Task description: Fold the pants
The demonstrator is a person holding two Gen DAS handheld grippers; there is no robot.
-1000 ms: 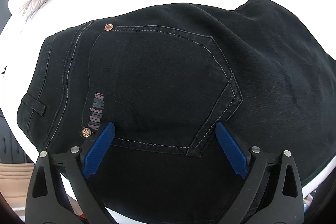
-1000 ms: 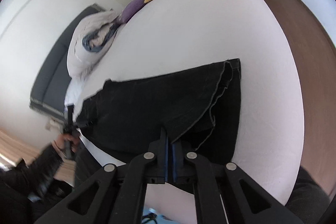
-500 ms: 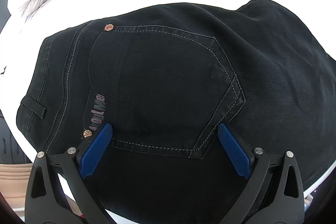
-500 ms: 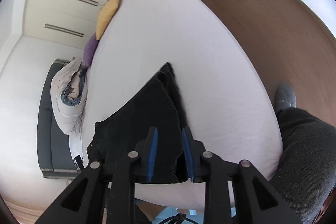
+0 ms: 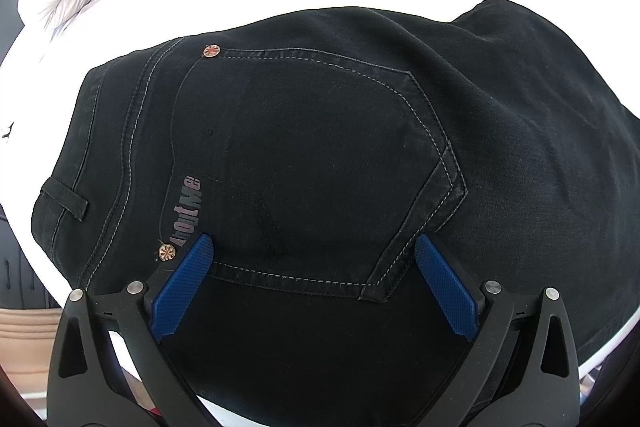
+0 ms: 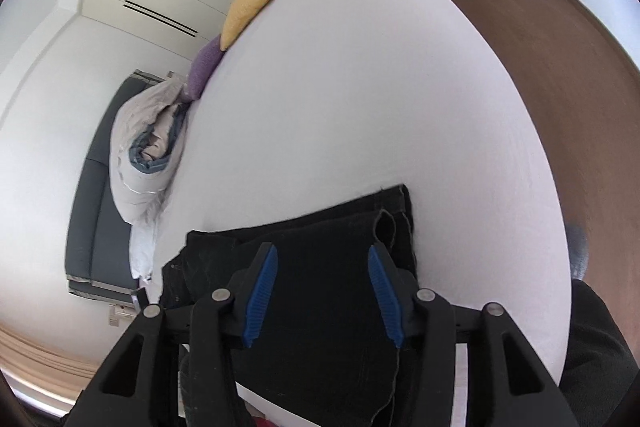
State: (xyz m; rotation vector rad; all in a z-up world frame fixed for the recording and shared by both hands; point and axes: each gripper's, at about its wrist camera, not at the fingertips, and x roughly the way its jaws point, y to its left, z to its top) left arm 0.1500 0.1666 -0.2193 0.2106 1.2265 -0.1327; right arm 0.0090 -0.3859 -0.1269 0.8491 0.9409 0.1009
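Black pants (image 5: 320, 147), white bedsheet (image 6: 380, 107)

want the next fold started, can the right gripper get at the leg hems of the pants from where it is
Probably yes. The right gripper hangs open over the pants, and the leg hems lie just ahead of its fingertips on the bed, with nothing between.

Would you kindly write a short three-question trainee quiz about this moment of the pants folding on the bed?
1. True or false: the left gripper is clamped on the black denim pants.
2. Which cushion lies nearer the rolled white duvet? A: yellow cushion. B: purple cushion.
3. Fill in: the right gripper is ____ above the pants on the white bed sheet.

Key: 1 false, its fingers stand wide apart; 2 B; 3 open.
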